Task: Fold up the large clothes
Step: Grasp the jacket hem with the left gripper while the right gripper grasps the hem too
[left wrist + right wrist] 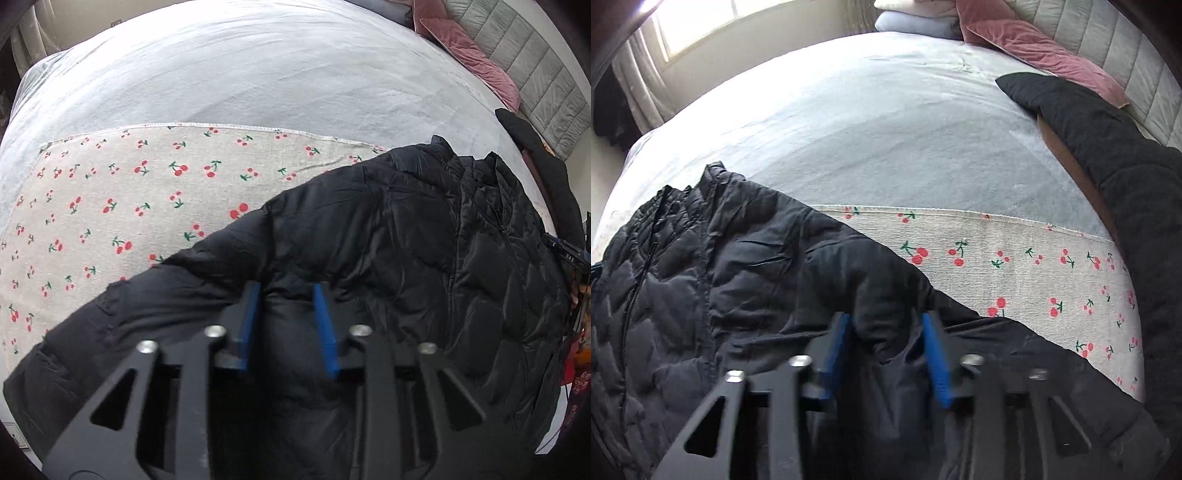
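Observation:
A black quilted puffer jacket (424, 229) lies spread front-up on a cherry-print cloth (110, 206) on the bed. Its zipper runs down the right side of the left wrist view. My left gripper (287, 295) is open, its blue pads either side of a fold of the jacket's left sleeve. In the right wrist view the jacket (701, 266) fills the lower left. My right gripper (884, 321) is open, its blue pads straddling a raised bunch of the right sleeve over the cherry-print cloth (1034, 266).
A pale grey-blue bedspread (240, 74) covers the bed beyond the cloth. A pink velvet pillow (1034, 40) and grey padded headboard (535, 66) lie at the far right. Another black garment (1108, 147) lies along the bed's right edge. A window (713, 22) is far left.

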The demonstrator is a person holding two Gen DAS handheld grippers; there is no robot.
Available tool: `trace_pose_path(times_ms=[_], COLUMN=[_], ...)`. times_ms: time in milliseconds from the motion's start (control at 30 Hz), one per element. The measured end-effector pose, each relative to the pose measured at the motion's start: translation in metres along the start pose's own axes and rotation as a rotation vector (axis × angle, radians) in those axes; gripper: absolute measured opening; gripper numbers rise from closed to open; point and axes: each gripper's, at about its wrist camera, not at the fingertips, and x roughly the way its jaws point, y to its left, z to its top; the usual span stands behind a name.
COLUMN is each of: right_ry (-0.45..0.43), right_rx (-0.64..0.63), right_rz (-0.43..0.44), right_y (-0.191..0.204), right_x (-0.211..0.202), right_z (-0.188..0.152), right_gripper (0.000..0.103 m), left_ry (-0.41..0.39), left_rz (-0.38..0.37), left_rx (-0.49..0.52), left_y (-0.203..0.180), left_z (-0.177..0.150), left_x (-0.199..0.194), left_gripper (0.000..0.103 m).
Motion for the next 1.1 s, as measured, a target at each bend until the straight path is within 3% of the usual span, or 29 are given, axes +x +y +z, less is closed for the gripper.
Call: trace_pose_path(times_ms=[33, 167, 200, 267, 333, 400, 433, 467, 533, 600, 667, 700, 767, 867, 933, 967, 1000, 1067, 1100], right_ry=[-0.002, -0.069, -0.102, -0.139, -0.139, -0.148, -0.147, -0.14, -0.108, -0.088, -0.063, -0.066, -0.046, 0.026, -0.008, -0.01, -0.006, 0.015, 0.025], right_rx=[-0.018, -0.076, -0.072, -0.057, -0.047, -0.041, -0.029, -0.02, -0.008, -0.018, -0.014, -0.004, 0.03, 0.089, 0.072, 0.043, 0.006, -0.071, -0.111], right_rz=[-0.019, -0.178, -0.223, -0.27, -0.281, -0.277, -0.244, -0.198, -0.116, -0.097, -0.103, -0.098, -0.076, -0.019, -0.023, -0.009, 0.005, 0.016, 0.015], right_y=[0.006, 0.032, 0.036, 0.04, 0.04, 0.039, 0.035, 0.029, 0.028, 0.024, 0.018, 0.01, -0.011, -0.028, -0.022, -0.015, -0.004, 0.022, 0.035], right_x=[-0.002, -0.012, -0.016, -0.023, -0.023, -0.025, -0.027, -0.027, -0.024, -0.02, -0.014, -0.011, -0.002, 0.014, 0.014, 0.013, 0.011, 0.007, 0.004], right_z=[-0.003, -0.005, -0.001, 0.008, 0.016, 0.021, 0.024, 0.026, 0.026, 0.027, 0.023, 0.021, 0.018, 0.008, 0.0, -0.003, -0.006, -0.011, -0.015], right_gripper=[0.005, 0.001, 0.001, 0.001, 0.0, 0.0, 0.001, 0.002, 0.004, 0.025, 0.08, 0.082, 0.082, 0.082, 0.077, 0.06, 0.052, 0.015, 0.011], left_ry=[0.009, -0.102, -0.125, -0.171, -0.182, -0.146, -0.141, -0.138, -0.155, -0.125, -0.064, -0.04, 0.01, -0.012, -0.016, -0.015, -0.011, -0.003, 0.001], left_rz=[0.006, 0.273, 0.305, 0.325, 0.217, 0.138, 0.144, 0.149, 0.153, 0.118, 0.092, 0.087, 0.084, 0.056, 0.043, 0.045, 0.037, 0.012, 0.003], left_rx=[-0.017, 0.073, 0.059, -0.014, -0.035, 0.01, 0.034, 0.056, 0.086, 0.088, 0.064, 0.061, 0.072, 0.06, 0.047, 0.059, 0.071, 0.089, 0.089], left_y=[-0.002, -0.031, -0.03, -0.02, -0.011, -0.009, -0.008, -0.006, 0.0, 0.014, 0.027, 0.032, 0.039, 0.04, 0.035, 0.029, 0.023, 0.006, -0.002], left_z=[-0.001, -0.001, 0.004, 0.016, 0.027, 0.036, 0.038, 0.04, 0.041, 0.041, 0.04, 0.038, 0.031, 0.022, 0.017, 0.013, 0.009, -0.001, -0.007], left_x=[0.002, 0.0, -0.001, -0.008, -0.015, -0.018, -0.019, -0.023, -0.028, -0.027, -0.013, -0.004, 0.015, 0.022, 0.022, 0.022, 0.02, 0.016, 0.015], left_gripper=[0.0, 0.0, 0.0, 0.0, 0.0, 0.011, 0.031, 0.059, 0.075, 0.075, 0.075, 0.075, 0.075, 0.075, 0.072, 0.061, 0.053, 0.023, 0.018])
